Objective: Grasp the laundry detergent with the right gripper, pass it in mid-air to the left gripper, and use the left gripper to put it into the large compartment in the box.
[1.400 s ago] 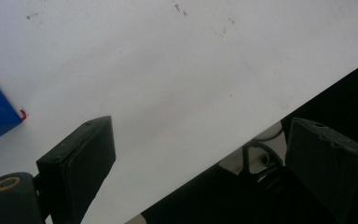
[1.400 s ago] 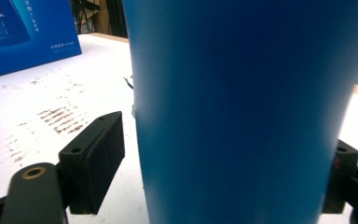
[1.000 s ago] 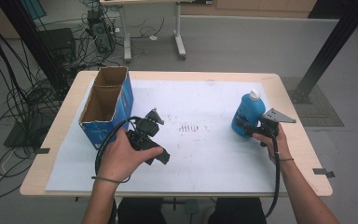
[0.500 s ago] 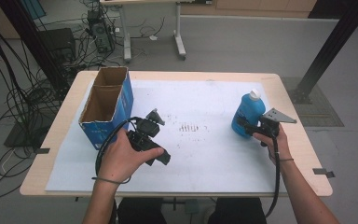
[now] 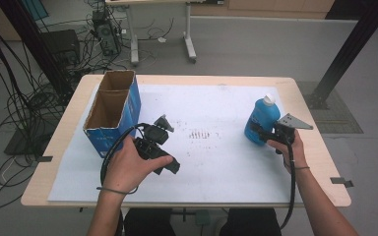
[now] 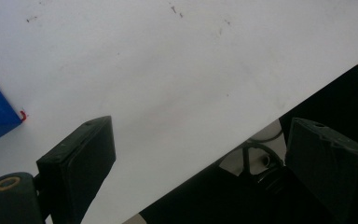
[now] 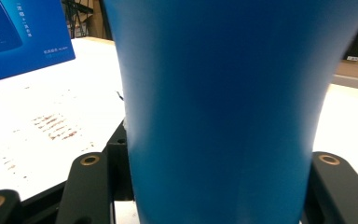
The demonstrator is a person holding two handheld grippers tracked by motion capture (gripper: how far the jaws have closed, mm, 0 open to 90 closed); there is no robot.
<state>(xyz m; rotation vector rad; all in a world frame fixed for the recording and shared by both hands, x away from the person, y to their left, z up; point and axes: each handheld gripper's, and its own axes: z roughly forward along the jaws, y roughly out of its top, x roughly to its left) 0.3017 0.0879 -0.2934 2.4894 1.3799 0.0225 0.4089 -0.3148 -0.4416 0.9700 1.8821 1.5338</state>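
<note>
Right tongs (image 5: 261,133) round blue bottle (image 5: 260,118), base hidden

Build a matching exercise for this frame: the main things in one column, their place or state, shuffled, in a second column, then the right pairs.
Things
1. blue bottle
2. cardboard box
3. left gripper
4. right gripper

Places or states
A. open on top, standing at the table's left side
B. jaws apart over the white sheet, holding nothing
C. upright with a white cap, at the table's right side
D. jaws on either side of the bottle's body

Pairs: 1-C, 2-A, 3-B, 4-D
</note>
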